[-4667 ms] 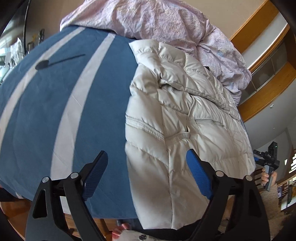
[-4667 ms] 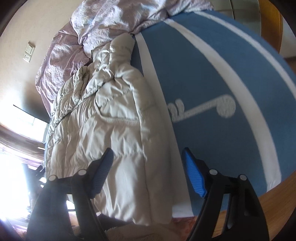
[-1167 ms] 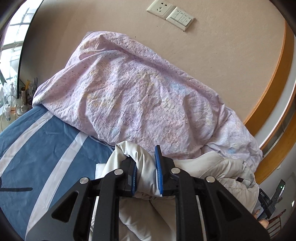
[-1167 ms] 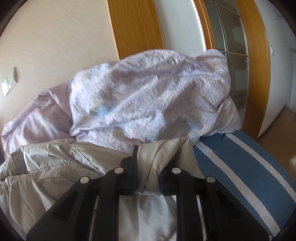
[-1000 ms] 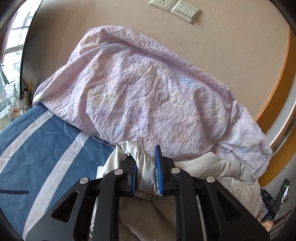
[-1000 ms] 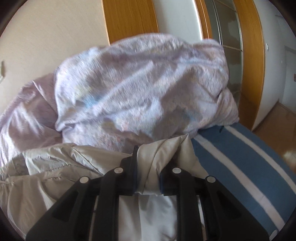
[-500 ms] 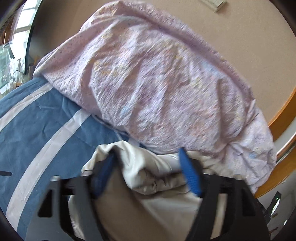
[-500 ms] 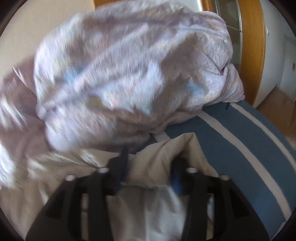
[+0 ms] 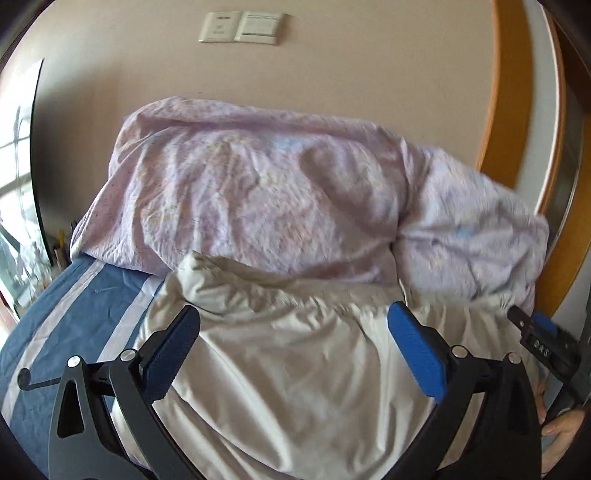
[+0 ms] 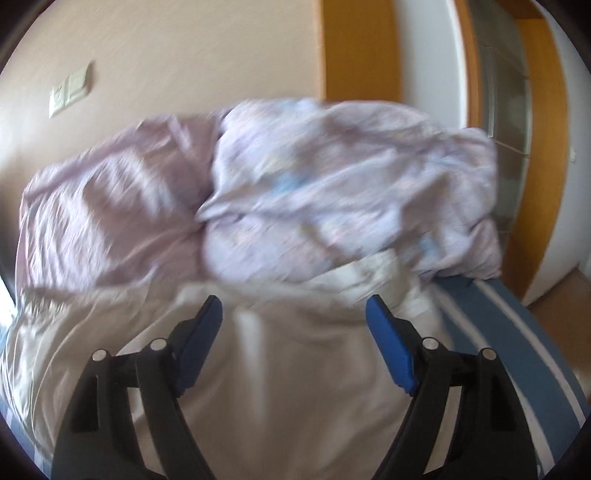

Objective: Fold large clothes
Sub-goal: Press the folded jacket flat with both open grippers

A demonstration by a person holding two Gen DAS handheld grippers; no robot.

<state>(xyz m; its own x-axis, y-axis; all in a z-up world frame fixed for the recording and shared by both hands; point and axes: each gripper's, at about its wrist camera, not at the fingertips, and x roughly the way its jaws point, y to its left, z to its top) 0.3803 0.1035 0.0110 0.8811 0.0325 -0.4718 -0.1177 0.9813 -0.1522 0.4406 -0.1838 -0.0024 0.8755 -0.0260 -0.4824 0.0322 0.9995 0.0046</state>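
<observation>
A cream puffer jacket (image 9: 288,354) lies folded over on the blue striped bedspread (image 9: 74,302), its smooth lining side up and its far edge against the duvet. My left gripper (image 9: 293,332) hovers over the jacket, its jaws opening wide, the blue pads clear of the cloth. In the right wrist view, which is blurred, the jacket (image 10: 295,387) fills the lower half. My right gripper (image 10: 293,317) is above it, its jaws opening too, with nothing pinched between the pads. At the left wrist view's right edge the other gripper's tip and a hand (image 9: 561,428) show.
A crumpled lilac duvet (image 9: 280,199) is heaped along the wall behind the jacket. Wall switches (image 9: 240,32) sit above it. A wooden door frame (image 10: 358,51) and glass door stand to the right. The bedspread's striped part (image 10: 517,354) lies right of the jacket.
Both grippers let go of the jacket edge they were pinching and opened wide. The edge dropped flat by the duvet, and both grippers drew back from it.
</observation>
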